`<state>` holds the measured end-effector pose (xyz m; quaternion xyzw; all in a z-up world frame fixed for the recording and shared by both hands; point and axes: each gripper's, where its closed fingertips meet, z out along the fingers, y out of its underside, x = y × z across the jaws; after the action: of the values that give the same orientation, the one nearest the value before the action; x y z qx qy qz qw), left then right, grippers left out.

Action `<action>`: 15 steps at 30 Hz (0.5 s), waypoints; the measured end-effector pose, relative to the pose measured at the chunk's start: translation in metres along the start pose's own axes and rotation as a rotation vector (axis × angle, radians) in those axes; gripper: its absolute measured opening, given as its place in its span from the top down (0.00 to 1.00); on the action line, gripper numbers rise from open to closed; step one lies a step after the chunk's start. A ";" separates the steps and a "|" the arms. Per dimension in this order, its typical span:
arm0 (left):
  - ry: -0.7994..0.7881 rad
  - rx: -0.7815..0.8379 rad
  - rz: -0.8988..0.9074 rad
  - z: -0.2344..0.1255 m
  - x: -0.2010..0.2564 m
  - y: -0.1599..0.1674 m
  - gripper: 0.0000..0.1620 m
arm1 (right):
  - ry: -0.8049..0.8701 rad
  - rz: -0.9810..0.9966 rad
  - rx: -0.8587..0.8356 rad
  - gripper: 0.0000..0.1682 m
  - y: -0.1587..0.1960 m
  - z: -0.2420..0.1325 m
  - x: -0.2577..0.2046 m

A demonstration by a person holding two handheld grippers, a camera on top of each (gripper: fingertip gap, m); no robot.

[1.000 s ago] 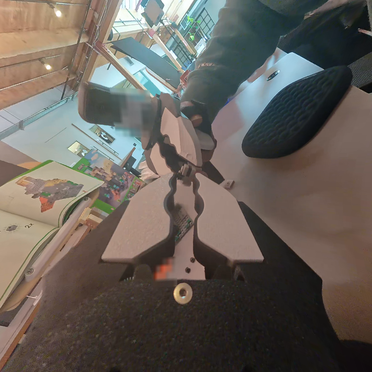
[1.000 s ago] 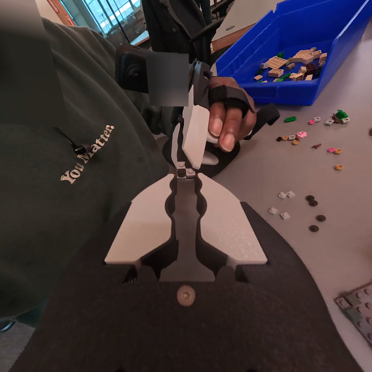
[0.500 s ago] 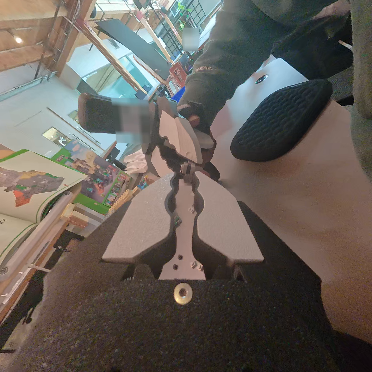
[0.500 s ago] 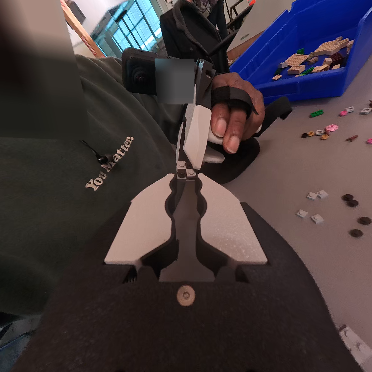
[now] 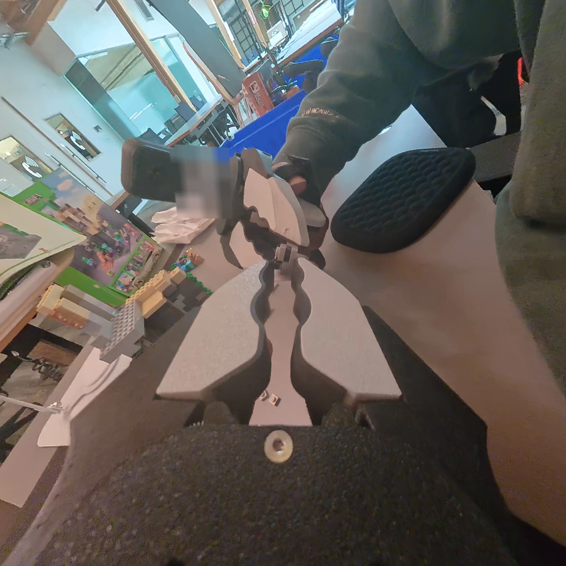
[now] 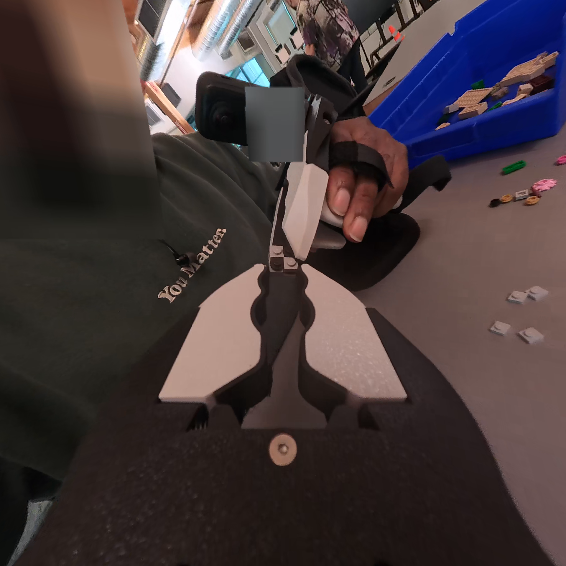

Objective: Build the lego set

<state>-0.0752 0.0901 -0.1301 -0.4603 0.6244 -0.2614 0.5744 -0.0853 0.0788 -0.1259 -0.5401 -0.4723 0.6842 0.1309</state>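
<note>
The build is partly done, I judge: a tan-and-grey model [image 5: 153, 294] stands near the table's [image 5: 413, 321] left edge, while the left gripper [image 5: 283, 266] and right gripper [image 6: 284, 267] meet tip to tip above the table — both clenched on one small stack of grey plates [image 6: 283, 260], seemingly being pressed together. Much is left — grey plates [image 6: 517, 312] and tiny round pieces [image 6: 517, 196] lie loose toward the table's far right side, and the blue bin [image 6: 459, 128] at its far edge holds tan, green and dark bricks [image 6: 502, 82].

Blue bin [image 6: 459, 122]; grey plates [image 6: 517, 315] on grey table [image 6: 459, 275]; dark green sweatshirt [image 6: 92, 275]; black honeycomb-textured pad [image 5: 401, 202].
</note>
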 end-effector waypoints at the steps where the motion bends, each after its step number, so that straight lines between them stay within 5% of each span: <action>1: -0.003 -0.005 -0.006 0.000 0.000 0.001 0.92 | -0.001 0.004 0.004 0.90 0.000 -0.001 0.000; 15: -0.058 0.042 0.042 0.003 -0.003 -0.004 0.92 | -0.028 0.018 0.045 0.90 -0.002 -0.004 -0.001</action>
<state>-0.0718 0.0913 -0.1258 -0.4426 0.6113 -0.2488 0.6071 -0.0822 0.0806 -0.1234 -0.5315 -0.4538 0.7033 0.1302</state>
